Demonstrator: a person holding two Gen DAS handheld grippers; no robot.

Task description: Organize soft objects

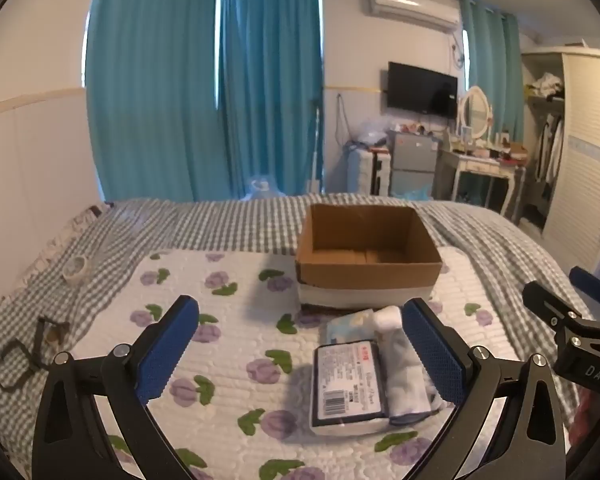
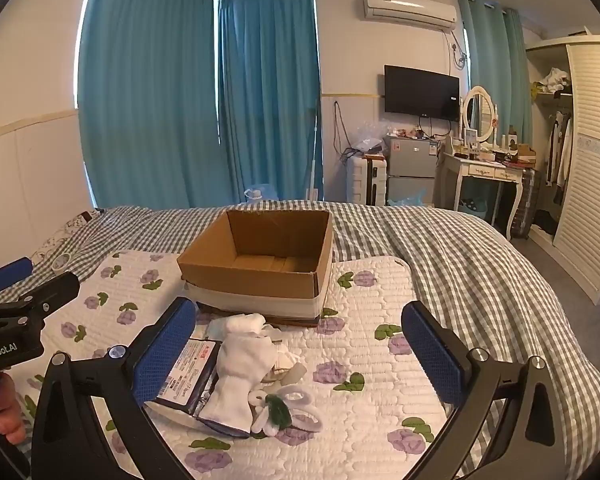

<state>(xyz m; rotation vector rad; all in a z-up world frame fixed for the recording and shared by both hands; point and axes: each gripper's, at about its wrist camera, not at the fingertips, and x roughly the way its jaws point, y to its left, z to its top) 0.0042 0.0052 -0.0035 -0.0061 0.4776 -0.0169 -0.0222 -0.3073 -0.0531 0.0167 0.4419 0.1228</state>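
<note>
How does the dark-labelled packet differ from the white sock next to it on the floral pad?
The packet is flat and rectangular, with a dark printed label and barcode; the white sock is plain, lumpy and crumpled. The packet keeps straight edges, while the sock sags and folds over itself. In the right wrist view the sock overlaps the packet's edge. Both lie on the floral pad in front of the empty cardboard box, held by neither gripper.

Your left gripper (image 1: 300,348) is spread wide over bare quilt (image 1: 228,320); its right finger sits just beside the sock (image 1: 404,376). The box (image 2: 260,276) walls off the pile's far side. Right of the pile, open quilt lies under your right gripper (image 2: 300,352).
</note>
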